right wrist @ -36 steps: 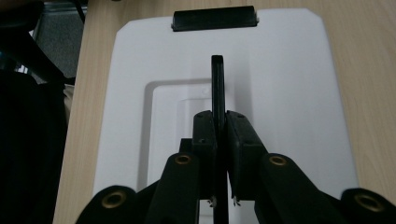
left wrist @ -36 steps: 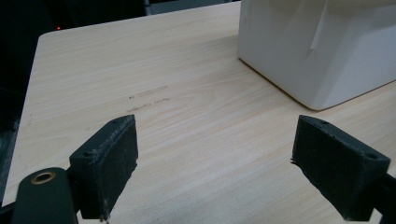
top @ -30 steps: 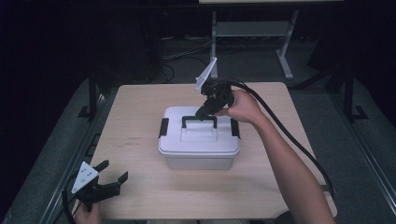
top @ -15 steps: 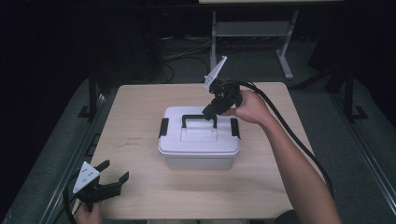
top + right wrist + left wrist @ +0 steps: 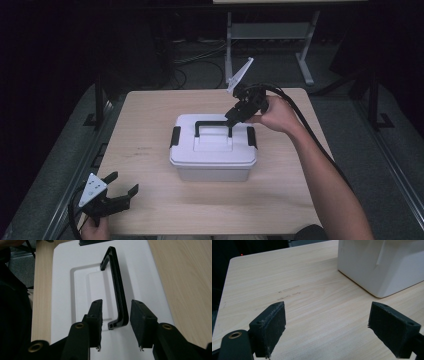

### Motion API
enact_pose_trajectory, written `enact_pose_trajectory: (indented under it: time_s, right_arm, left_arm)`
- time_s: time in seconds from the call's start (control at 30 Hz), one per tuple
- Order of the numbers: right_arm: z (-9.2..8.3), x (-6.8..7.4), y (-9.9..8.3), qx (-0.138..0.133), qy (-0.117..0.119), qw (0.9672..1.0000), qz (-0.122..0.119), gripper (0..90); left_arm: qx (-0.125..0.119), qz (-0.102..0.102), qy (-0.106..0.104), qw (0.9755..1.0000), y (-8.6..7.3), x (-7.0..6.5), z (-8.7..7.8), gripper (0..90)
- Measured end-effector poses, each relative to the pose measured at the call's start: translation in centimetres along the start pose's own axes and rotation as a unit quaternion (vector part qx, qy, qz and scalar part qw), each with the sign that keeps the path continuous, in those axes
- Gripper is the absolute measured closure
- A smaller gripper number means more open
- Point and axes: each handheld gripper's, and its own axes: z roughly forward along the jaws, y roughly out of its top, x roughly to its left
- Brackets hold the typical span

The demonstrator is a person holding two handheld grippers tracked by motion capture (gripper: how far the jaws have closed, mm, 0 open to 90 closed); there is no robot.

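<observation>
Right gripper [image 5: 113, 323] jaws part-open, just been opening, black handle [image 5: 117, 295] between them, untouched. One white box [image 5: 213, 152] mid-table, two side latches [image 5: 175, 136]. Right forearm reaches in, tilted down. Left gripper [image 5: 122, 187] jaws wide, empty, near table [image 5: 150, 120] corner.

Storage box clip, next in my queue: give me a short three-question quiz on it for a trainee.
1. True or false: the right gripper has its fingers clamped on the handle of the white box.
2. In the high view, where is the left gripper: A) over the lid, B) at the near left corner of the table, C) behind the box?
3. What colour are the latches at the two ends of the lid?

Key:
1. False: the fingers stand apart, either side of the handle's end, having just been opening.
2. B
3. Black.
</observation>
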Motion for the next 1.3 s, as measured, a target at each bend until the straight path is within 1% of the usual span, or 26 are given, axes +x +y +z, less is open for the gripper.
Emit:
enact_pose_trajectory:
  time_s: [0.2,0.67,0.8,0.93,1.03,1.3]
  right_arm:
    - [-0.5,-0.1,-0.7,0.001,-0.004,0.9999,0.015,55.7]
    - [-1.5,-0.1,-2.0,-0.003,-0.016,0.9994,0.032,48.1]
    - [-1.8,-0.1,-2.4,0.0,-0.018,0.9992,0.036,47.0]
    - [-2.2,-0.2,-2.9,-0.005,-0.02,0.9989,0.042,46.7]
    - [-2.3,-0.2,-3.2,-0.002,-0.022,0.9988,0.044,45.6]
    - [-2.8,-0.2,-4.4,-0.006,-0.028,0.998,0.056,44.2]
  left_arm:
    - [0.001,0.0,0.0,1.0,0.0,0.1,0.0,13.4]
    - [0.0,0.002,0.001,1.0,0.0,0.1,-0.1,13.4]
    - [0.001,0.001,0.0,1.0,-0.1,0.1,-0.1,13.4]
    - [0.001,0.001,0.0,1.0,-0.1,0.1,-0.1,13.4]
    - [0.001,0.002,0.001,1.0,-0.1,0.1,-0.1,13.5]
    - [0.0,0.001,0.0,1.0,-0.1,0.1,0.0,13.4]
